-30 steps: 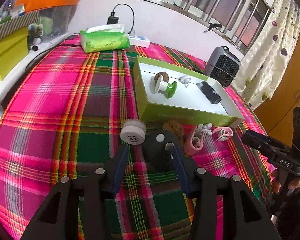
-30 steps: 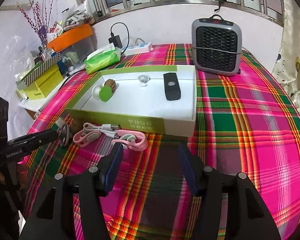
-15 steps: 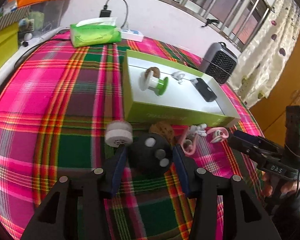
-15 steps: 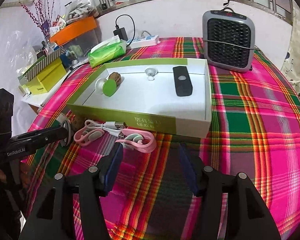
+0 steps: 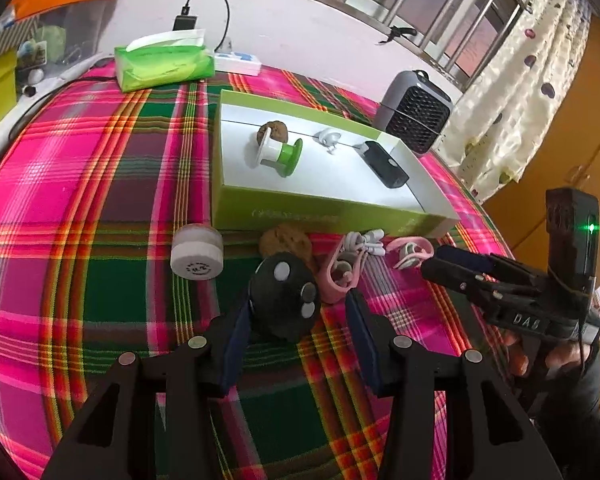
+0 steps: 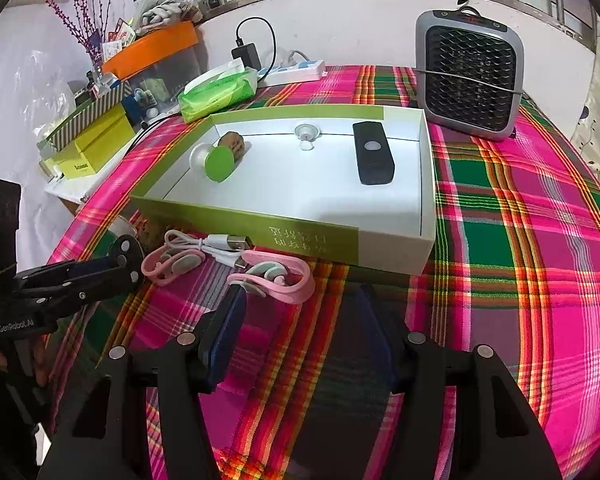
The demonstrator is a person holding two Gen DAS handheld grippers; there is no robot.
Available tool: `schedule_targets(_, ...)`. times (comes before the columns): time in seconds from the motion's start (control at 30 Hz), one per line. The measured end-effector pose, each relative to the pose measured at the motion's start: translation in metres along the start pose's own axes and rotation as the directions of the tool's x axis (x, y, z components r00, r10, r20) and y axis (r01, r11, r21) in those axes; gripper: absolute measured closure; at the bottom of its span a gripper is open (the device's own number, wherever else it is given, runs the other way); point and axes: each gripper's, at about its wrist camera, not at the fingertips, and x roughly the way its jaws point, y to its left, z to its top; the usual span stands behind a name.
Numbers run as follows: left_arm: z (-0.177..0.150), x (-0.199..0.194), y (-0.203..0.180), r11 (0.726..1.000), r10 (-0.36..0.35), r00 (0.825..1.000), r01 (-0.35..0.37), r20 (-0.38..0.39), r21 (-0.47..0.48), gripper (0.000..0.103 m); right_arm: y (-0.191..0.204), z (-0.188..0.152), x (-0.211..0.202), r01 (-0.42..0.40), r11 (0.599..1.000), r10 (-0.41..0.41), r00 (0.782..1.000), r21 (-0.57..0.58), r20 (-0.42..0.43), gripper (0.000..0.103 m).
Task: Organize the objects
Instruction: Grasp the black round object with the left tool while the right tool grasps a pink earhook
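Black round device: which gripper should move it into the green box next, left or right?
Left. The left gripper already brackets the black round device, fingers open on either side. The right gripper is open near the pink earhook. The green box lies just ahead.

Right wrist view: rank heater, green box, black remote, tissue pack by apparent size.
Largest to smallest, as they look in the right wrist view:
1. green box
2. heater
3. tissue pack
4. black remote
Tissue pack and remote are close; the pack sits farther back, so that order is unsure.
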Motion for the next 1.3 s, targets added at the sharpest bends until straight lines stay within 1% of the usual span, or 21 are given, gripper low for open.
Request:
schedule_targets(0.1,0.002,0.001,0.002,1.0,-0.003,1.0,0.003,0.01,-0.025,0.058,0.002,0.001,0.003,-0.003,1.0,0.002,1.0,-0.018,-0.007,0.045)
schedule_targets(0.27,0.005,0.003,0.003,0.999,0.015,1.0,-0.014,0.012,-0.047,0.059,0.006,0.006,0.006,-0.012,0.999,0.012,1.0,-0.046,-0.009,0.045)
schedule_targets(0.4,0.006,0.002,0.008,0.998,0.022,1.0,-0.021,0.009,-0.066,0.068,0.012,0.008,0.01,-0.032,0.995,0.031,0.999,-0.091,-0.015,0.045)
schedule_targets(0.43,0.006,0.002,0.01,0.997,0.019,1.0,-0.018,0.009,-0.072,0.069,0.013,0.009,0.011,-0.038,0.994,0.036,0.999,-0.1,-0.018,0.045)
schedule_targets(0.57,0.006,0.002,0.012,0.997,0.015,1.0,-0.014,0.011,-0.078,0.069,0.018,0.011,0.015,-0.081,0.988,0.077,0.996,-0.135,-0.034,0.045)
schedule_targets(0.67,0.006,0.002,0.012,0.997,0.015,1.0,-0.014,0.01,-0.078,0.069,0.023,0.009,0.015,-0.097,0.982,0.091,0.995,-0.162,-0.043,0.045)
schedule_targets(0.9,0.006,0.002,0.012,0.997,0.015,1.0,-0.014,0.01,-0.077,0.069,0.033,0.0,0.01,-0.18,0.963,0.169,0.983,-0.203,-0.072,0.045)
schedule_targets(0.97,0.006,0.002,0.012,0.997,0.016,1.0,-0.015,0.01,-0.077,0.069,0.034,0.0,0.011,-0.165,0.963,0.154,0.986,-0.211,-0.07,0.045)
schedule_targets(1.1,0.007,0.002,0.012,0.997,0.022,1.0,-0.021,0.007,-0.077,0.069,0.032,0.007,0.017,-0.108,0.974,0.098,0.993,-0.201,-0.06,0.045)
schedule_targets(1.3,0.007,0.003,0.011,0.996,0.026,1.0,-0.025,0.005,-0.081,0.069,0.037,0.011,0.022,-0.066,0.973,0.057,0.997,-0.221,-0.048,0.046)
